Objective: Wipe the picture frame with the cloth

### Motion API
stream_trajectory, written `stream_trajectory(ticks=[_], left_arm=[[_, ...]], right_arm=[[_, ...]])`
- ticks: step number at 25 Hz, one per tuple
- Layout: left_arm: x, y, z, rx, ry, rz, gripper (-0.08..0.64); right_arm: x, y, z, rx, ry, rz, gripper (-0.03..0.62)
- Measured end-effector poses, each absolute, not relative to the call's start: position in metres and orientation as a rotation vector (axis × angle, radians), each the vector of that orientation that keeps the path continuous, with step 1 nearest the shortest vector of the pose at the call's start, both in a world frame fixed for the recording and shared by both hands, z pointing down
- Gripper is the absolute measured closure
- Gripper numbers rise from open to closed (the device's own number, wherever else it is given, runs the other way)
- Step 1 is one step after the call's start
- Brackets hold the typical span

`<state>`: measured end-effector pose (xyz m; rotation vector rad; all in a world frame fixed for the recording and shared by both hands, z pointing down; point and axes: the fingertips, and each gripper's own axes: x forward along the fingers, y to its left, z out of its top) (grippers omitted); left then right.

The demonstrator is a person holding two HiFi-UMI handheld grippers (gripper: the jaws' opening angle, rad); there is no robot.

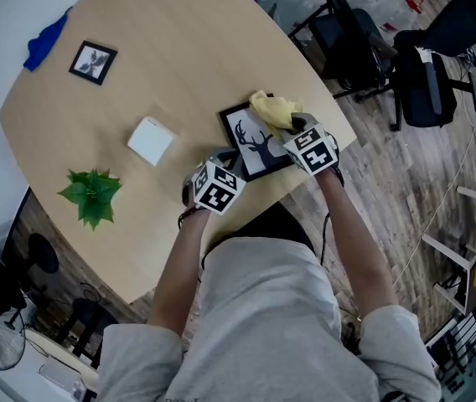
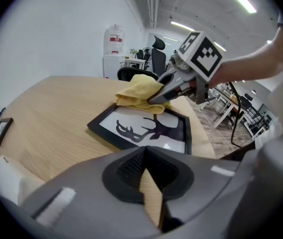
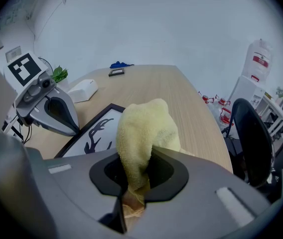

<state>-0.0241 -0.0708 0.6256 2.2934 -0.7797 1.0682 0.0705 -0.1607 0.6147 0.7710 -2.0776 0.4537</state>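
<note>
A black picture frame with a deer silhouette lies flat near the front edge of the round wooden table. My right gripper is shut on a yellow cloth, which rests bunched on the frame's far right corner. In the right gripper view the cloth bulges out of the jaws over the frame. My left gripper sits at the frame's near left edge. In the left gripper view it is shut with nothing held, and the frame and cloth lie just ahead.
On the table stand a white box, a green plant, a small framed photo and a blue cloth at the far left rim. Black office chairs stand beyond the right edge.
</note>
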Motion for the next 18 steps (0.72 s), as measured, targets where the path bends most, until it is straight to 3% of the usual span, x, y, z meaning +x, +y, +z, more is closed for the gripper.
stream_trajectory(ticks=[18], left_arm=[[-0.025, -0.072, 0.625, 2.292, -0.793, 1.045, 0.506]], right_arm=[[0.041, -0.139, 0.631, 0.696, -2.035, 0.429, 0.543]])
